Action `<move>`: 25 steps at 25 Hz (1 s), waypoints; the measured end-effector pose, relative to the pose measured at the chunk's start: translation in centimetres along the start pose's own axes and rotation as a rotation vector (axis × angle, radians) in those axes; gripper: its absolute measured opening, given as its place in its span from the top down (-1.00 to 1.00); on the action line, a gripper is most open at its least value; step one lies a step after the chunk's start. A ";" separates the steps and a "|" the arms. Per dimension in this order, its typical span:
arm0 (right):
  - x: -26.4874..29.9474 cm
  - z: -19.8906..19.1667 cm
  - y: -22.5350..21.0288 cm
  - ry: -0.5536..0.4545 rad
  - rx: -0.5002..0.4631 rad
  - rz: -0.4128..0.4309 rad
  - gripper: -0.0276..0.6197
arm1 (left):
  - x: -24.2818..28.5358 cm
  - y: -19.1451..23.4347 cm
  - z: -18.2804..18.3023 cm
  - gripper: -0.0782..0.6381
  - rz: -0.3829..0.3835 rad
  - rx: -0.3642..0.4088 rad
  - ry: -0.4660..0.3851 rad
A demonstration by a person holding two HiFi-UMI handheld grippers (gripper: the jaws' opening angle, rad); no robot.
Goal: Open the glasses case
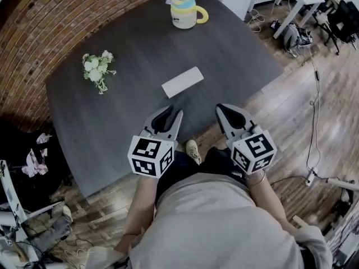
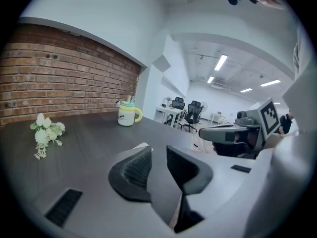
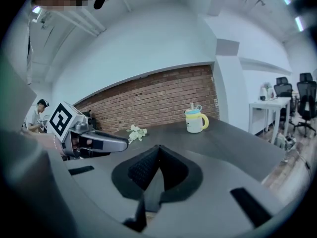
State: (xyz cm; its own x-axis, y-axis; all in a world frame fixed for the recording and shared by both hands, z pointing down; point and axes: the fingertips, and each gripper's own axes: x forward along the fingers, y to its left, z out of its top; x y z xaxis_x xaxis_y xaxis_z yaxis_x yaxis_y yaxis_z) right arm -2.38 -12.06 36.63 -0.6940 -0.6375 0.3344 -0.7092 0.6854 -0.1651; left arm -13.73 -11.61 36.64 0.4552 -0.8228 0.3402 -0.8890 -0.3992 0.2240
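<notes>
A flat white glasses case [image 1: 182,82] lies shut in the middle of the dark grey table [image 1: 134,38]. Both grippers hover over the table's near edge, short of the case. My left gripper [image 1: 171,114] points toward the case with its jaws a little apart and nothing between them. In the left gripper view [image 2: 158,160] only a white corner of the case [image 2: 141,145] shows past the left jaw. My right gripper [image 1: 222,109] is to the right of the case, its jaw tips touching, holding nothing [image 3: 157,150].
A small bunch of white flowers [image 1: 96,69] lies at the table's left. A yellow and blue mug [image 1: 187,10] stands at the far edge. A brick wall [image 1: 67,10] runs behind the table. Cables and desks [image 1: 297,15] are on the wooden floor to the right.
</notes>
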 end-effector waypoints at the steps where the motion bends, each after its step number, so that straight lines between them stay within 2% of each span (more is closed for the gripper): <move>1: 0.1 -0.3 -0.1 0.009 0.005 -0.006 0.90 | 0.2 0.0 -0.1 0.52 -0.005 0.012 0.007; 10: 1.1 -1.6 -1.6 0.060 0.043 -0.031 0.90 | 2.3 2.3 -1.4 0.52 0.033 0.131 0.087; 15: 2.4 -2.2 -2.6 0.104 0.041 -0.014 0.90 | 3.9 3.1 -1.9 0.52 0.015 0.216 0.146; 25: 6.0 -2.1 -4.4 0.174 0.010 0.055 0.90 | 7.9 5.8 -2.6 0.49 0.047 0.229 0.235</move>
State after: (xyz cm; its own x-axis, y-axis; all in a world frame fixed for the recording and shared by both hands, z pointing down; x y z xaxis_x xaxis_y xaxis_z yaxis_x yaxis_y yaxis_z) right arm -3.16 -18.15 41.28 -0.7004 -0.5282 0.4802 -0.6726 0.7135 -0.1962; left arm -15.13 -19.40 42.97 0.3889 -0.7372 0.5526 -0.8848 -0.4660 0.0010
